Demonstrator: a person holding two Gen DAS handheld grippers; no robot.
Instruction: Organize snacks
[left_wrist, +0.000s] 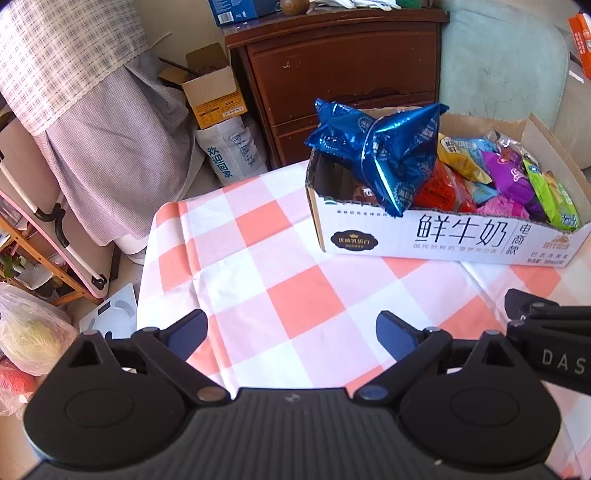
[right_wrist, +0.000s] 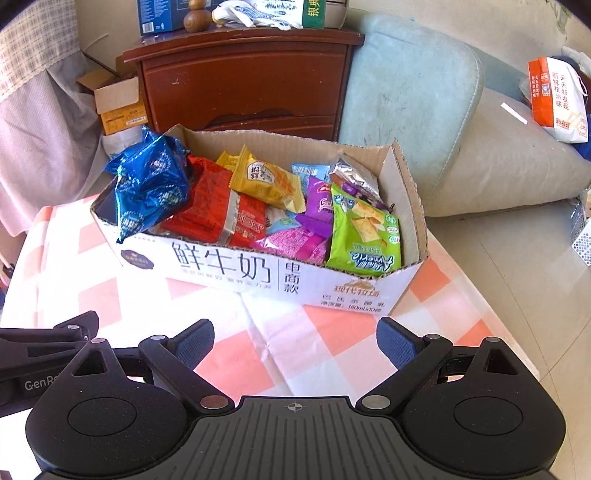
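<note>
Both tools hung over the checked tablecloth (left_wrist: 295, 295), left gripper (left_wrist: 291, 332) and right gripper (right_wrist: 294, 341) spread wide, holding nothing. Snacks filled the white milk carton box (right_wrist: 258, 273); the blue foil packet (left_wrist: 384, 155) spilled over its left rim, perhaps only leaning.

My left claw (left_wrist: 291, 334) and right claw (right_wrist: 295, 341) are matte black plastic with blue rubber pads (left_wrist: 186, 338), silver rivets (right_wrist: 211, 401) and ribbed housings.

Glossy crinkled blue foil snack packet (right_wrist: 149, 181) at ten o'clock in the matt white corrugated cardboard box (right_wrist: 229, 267) on smooth checked cloth (left_wrist: 280, 295).
</note>
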